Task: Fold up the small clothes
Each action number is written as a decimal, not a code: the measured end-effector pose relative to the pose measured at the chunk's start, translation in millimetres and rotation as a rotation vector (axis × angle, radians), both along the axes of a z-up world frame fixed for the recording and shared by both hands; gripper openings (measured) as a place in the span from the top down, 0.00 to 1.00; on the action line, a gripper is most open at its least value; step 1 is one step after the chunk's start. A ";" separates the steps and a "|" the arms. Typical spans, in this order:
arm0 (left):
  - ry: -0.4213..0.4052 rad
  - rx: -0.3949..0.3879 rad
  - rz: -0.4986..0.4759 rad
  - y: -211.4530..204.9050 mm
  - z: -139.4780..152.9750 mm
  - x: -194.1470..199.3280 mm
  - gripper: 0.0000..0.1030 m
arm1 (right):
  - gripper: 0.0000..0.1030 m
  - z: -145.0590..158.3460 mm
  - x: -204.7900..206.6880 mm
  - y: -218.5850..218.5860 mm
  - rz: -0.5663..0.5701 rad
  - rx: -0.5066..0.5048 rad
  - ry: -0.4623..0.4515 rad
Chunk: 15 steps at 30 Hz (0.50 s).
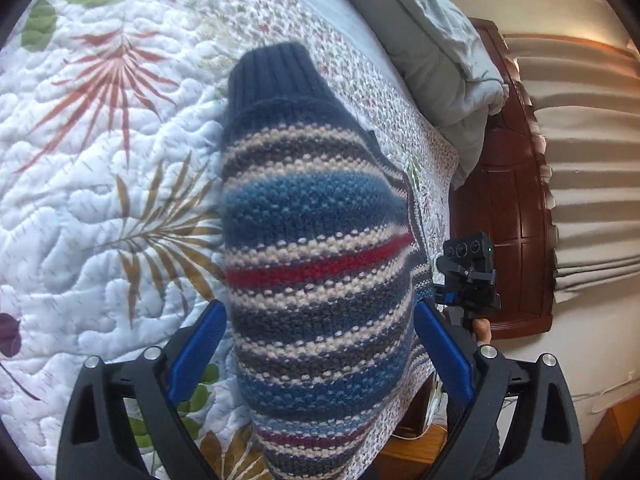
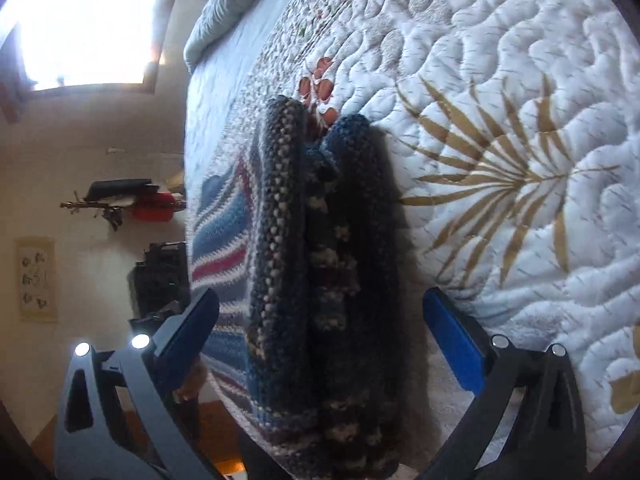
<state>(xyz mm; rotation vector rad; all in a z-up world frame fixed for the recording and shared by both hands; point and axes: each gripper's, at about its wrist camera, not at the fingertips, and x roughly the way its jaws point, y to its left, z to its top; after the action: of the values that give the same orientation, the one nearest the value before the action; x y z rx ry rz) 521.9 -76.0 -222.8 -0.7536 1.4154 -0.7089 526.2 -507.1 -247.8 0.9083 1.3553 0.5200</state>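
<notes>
Right at the lens, the left claw (image 1: 320,354) stands wide, its blue pads on either side of the striped knit sweater (image 1: 316,216) without visibly pressing it; nothing is gripped. The right claw (image 2: 320,336) is wide as well, its jaws straddling the thick rolled edge of the same sweater (image 2: 320,264), and again no pad bites into the wool. No earlier view is at hand, so only the stance can be called: both open, both empty.

The sweater lies on the quilted bedspread (image 1: 100,152), near the bed's edge. From the right wrist its side shows stacked layers, so at least one fold looks done. From the left wrist the navy ribbed neck (image 1: 272,76) points away up the bed and the body looks narrow, its sides seemingly turned in.

By that reading the job is well along, perhaps needing one last fold end to end, or just a tidy.

Further off, a grey duvet (image 1: 436,60) is bunched by the dark wooden headboard (image 1: 508,208).
</notes>
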 end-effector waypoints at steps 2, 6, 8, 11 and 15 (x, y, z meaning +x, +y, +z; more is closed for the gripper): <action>0.015 0.007 -0.009 -5.8 -6.3 1.5 0.08 | 0.02 0.2 5.9 11.6 0.013 0.007 -0.004; 0.035 -0.004 -0.001 -6.8 -18.5 4.0 0.03 | 0.02 -0.1 15.0 30.2 0.056 0.009 0.002; 0.038 -0.016 -0.007 -7.4 -19.4 4.9 0.03 | 0.02 0.9 18.2 42.3 0.091 0.000 0.000; 0.027 -0.016 -0.009 -8.7 -19.8 6.0 0.03 | 0.02 3.9 21.9 60.4 0.135 -0.035 -0.022; -0.023 0.013 -0.011 -10.0 -17.7 0.7 0.11 | 0.37 6.6 16.2 70.3 0.155 -0.101 -0.052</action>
<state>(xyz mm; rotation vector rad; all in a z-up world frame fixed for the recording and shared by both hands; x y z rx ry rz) 522.6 -86.0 -240.4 -0.7260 1.4034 -0.7146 542.4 -436.8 -241.1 0.7065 1.3984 0.5840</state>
